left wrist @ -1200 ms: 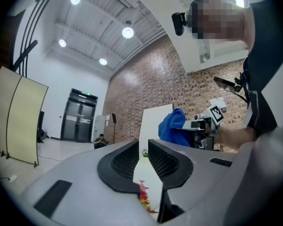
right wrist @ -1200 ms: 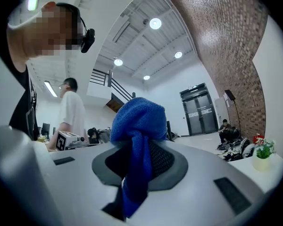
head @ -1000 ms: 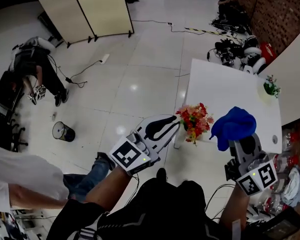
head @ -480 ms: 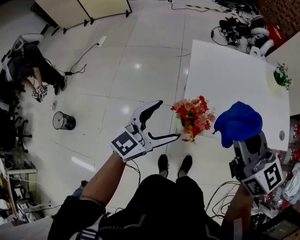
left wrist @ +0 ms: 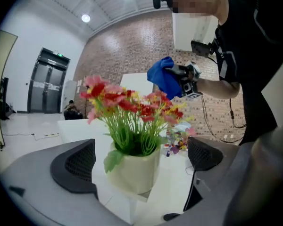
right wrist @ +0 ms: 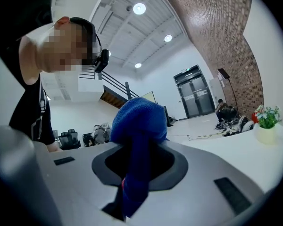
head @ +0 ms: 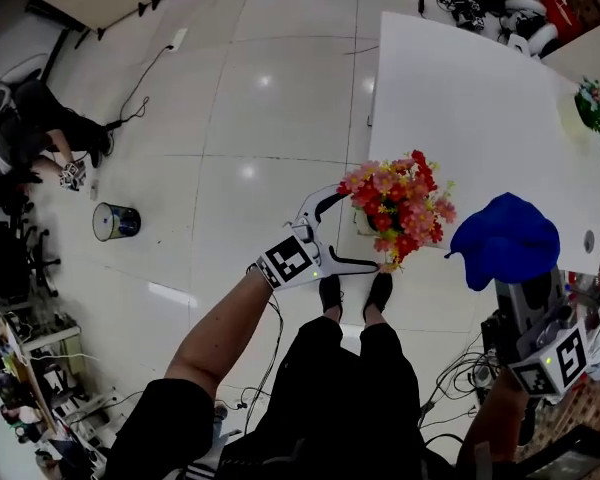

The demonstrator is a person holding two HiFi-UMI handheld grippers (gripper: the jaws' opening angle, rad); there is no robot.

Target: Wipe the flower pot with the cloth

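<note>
Left claw (head: 360,230) open around the pot (left wrist: 134,171); right claw (right wrist: 132,192) clamped on the cloth (head: 505,238).
The pot stands at the near corner of the white counter (head: 470,98). From the head view the flowers (head: 400,203) nearly hide it. Only the left gripper view shows its pale wall between the jaws, which have just been opening and stand wide, pads not pressing on it. The head view shows the blue cloth bunched over the right claw's tip, beside the flowers and apart from them. The right gripper view shows a fold of it pinched between the closed jaws.
</note>
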